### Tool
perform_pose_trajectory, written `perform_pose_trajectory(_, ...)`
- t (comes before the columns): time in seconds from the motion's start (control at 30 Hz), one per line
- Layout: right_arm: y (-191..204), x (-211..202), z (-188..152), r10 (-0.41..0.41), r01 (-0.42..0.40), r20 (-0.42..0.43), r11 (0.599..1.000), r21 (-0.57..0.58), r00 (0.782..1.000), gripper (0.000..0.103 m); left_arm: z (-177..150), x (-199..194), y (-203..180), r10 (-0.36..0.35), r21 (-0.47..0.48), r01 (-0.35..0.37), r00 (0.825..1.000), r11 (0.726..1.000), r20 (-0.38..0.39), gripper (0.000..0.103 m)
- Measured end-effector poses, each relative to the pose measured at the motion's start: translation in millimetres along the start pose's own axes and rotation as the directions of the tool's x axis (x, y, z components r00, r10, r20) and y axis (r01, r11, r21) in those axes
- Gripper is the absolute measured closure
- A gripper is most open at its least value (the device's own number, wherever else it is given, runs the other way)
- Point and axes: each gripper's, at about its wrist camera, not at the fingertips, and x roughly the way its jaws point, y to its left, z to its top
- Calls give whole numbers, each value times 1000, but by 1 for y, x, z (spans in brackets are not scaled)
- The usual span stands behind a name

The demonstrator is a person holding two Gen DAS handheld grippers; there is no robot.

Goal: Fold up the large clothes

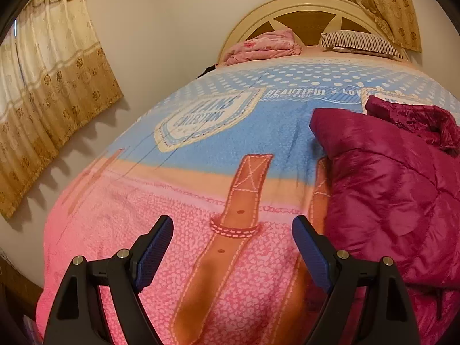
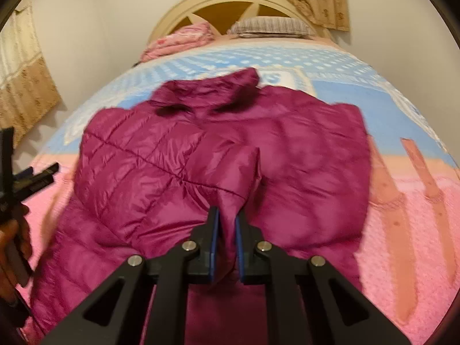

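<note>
Closest in the right wrist view: right gripper (image 2: 227, 224) with black arms and blue pads, squeezed tight on a puffy fold of the shiny magenta quilted jacket (image 2: 302, 178). Spread flat across the middle of the fuzzy pink and blue bed blanket (image 2: 425, 235), collar pointing to the far end. At the left edge there, left gripper (image 2: 27, 178), partly seen. In its own view, left gripper (image 1: 233, 244) wide apart, holding nothing, hanging over pink blanket (image 1: 120, 230) just beside the jacket (image 1: 388, 187). Farther back, a folded pink quilt (image 1: 264, 46) and a striped pillow (image 1: 359, 43). Last, a round cream wooden headboard (image 1: 302, 3) and tan flowered curtains (image 1: 51, 86).
</note>
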Motion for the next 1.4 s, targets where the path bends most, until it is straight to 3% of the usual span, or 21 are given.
perform_pose_trajectory(0.1,0,3,-7,-25,24,-20,999,-28,999,89,2,-7,-11,-13,18,12,1000,1000,14,18)
perform_pose_trajectory(0.17,-5,2,-8,-54,54,-14,998,-18,998,82,4,-13,-17,-36,21,35,999,999,27,18)
perform_pose_trajectory(0.23,-10,-6,-9,-97,96,15,995,15,995,38,10,-20,-27,-71,28,70,997,997,40,18)
perform_pose_trajectory(0.27,-15,-13,-8,-123,121,42,992,44,991,32,14,-24,-32,-91,31,89,995,996,47,18)
perform_pose_trajectory(0.4,-19,-37,2,-213,197,137,973,122,967,32,27,-38,-57,-171,39,168,982,985,84,18)
perform_pose_trajectory(0.5,-2,-43,11,-175,162,184,983,82,967,44,31,-36,-83,-186,73,179,977,981,103,18)
perform_pose_trajectory(0.6,22,-21,14,-153,155,137,988,-2,979,52,26,-16,-106,-116,127,106,990,986,75,18)
perform_pose_trajectory(0.7,25,10,12,-185,188,77,982,-34,980,53,18,7,-119,-93,158,91,996,983,9,18)
perform_pose_trajectory(0.9,16,32,-3,-184,185,25,982,-30,983,53,7,27,-124,-128,163,134,991,977,-45,16)
perform_pose_trajectory(1.07,7,35,-8,-148,148,3,989,6,989,54,7,39,-120,-139,125,148,987,981,-75,7)
perform_pose_trajectory(1.4,11,41,-8,-176,176,1,984,-15,984,53,6,41,-121,-135,124,144,988,982,-75,6)
